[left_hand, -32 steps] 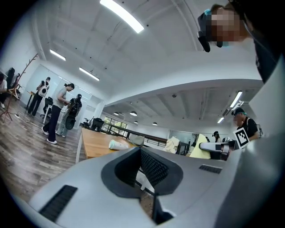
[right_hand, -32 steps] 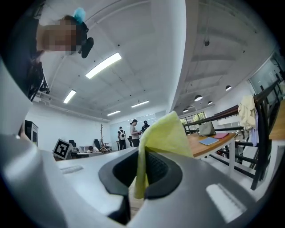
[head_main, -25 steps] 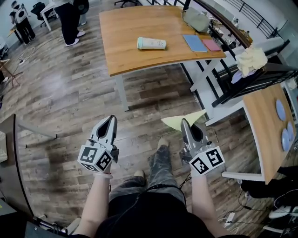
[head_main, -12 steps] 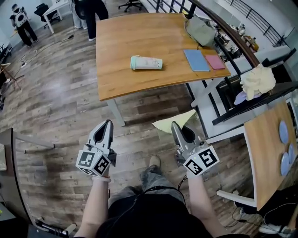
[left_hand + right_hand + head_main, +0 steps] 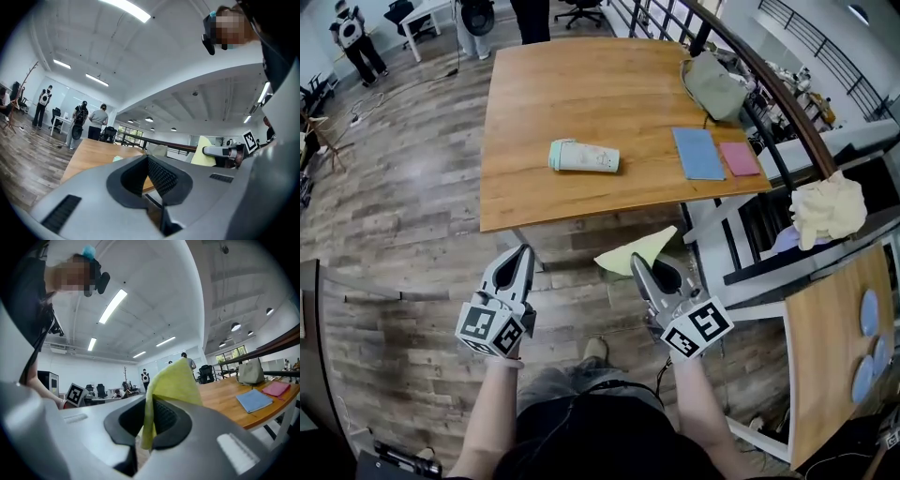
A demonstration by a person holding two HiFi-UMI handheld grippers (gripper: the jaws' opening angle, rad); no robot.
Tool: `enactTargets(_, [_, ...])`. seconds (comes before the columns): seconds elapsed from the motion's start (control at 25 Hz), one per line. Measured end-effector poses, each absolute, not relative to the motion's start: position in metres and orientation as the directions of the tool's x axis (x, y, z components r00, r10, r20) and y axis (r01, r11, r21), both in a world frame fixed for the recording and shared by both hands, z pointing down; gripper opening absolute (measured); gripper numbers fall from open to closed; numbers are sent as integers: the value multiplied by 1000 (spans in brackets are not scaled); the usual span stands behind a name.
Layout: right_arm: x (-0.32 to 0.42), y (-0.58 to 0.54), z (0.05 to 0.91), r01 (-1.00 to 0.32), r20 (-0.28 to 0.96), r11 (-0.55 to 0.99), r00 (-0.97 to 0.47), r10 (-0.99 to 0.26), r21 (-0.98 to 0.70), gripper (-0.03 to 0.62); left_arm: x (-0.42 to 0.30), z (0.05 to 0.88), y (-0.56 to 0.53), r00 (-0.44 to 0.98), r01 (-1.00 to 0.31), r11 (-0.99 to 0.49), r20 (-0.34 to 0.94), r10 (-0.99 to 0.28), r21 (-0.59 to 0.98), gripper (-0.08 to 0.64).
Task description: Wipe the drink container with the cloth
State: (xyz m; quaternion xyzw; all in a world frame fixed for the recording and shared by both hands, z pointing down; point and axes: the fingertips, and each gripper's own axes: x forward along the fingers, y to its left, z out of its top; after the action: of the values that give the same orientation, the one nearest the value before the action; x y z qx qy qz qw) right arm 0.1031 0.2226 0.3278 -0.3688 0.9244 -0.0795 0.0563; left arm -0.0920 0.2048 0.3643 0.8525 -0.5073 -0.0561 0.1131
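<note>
Since the earlier head view, the wooden table has slid down the frame toward the person. The drink container, a pale green cup lying on its side on the tabletop, now sits just above the centre of the frame rather than near the top edge. Both grippers remain in the lower half, over the plank floor and short of the table's near edge.

At lower left, the left gripper has its jaws pressed together with nothing between them. Right of centre, the right gripper is clamped on a yellow-green cloth, which sticks out ahead of the jaws as a pointed flap. Cloth and container are well apart.

Judging by this, the cloth is already in hand but no wiping has begun. The person probably still has to reach the table, steady the container with the empty gripper, and rub it with the cloth.
</note>
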Motion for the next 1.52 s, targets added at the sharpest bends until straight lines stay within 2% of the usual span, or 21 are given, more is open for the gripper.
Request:
enactTargets(0.36, [97,172,339,-614,-28,759,-774,-633,-216,15,-82,372,157,467,-871,-447,62,-882,206,-5])
enactTargets(0.64, [83,108,354,-609,8,760,-782,-624,-228,15,-90,386,78,468,-872,-447,76,-880,200,-3])
enactTargets(1.24, [38,-24,411,-620,159,722,-781,-604,-307,15,-95,466,-85,589,-808,-539,314,-745,236,190])
enactTargets(1.48, [15,-59,431,-629,236,703,-777,-584,-331,15,-89,478,-109,659,-752,-588,334,-674,298,191])
enactTargets(1.52, [10,-63,433,-625,243,704,-780,-577,-337,15,-88,478,-110,678,-735,-601,329,-657,315,156])
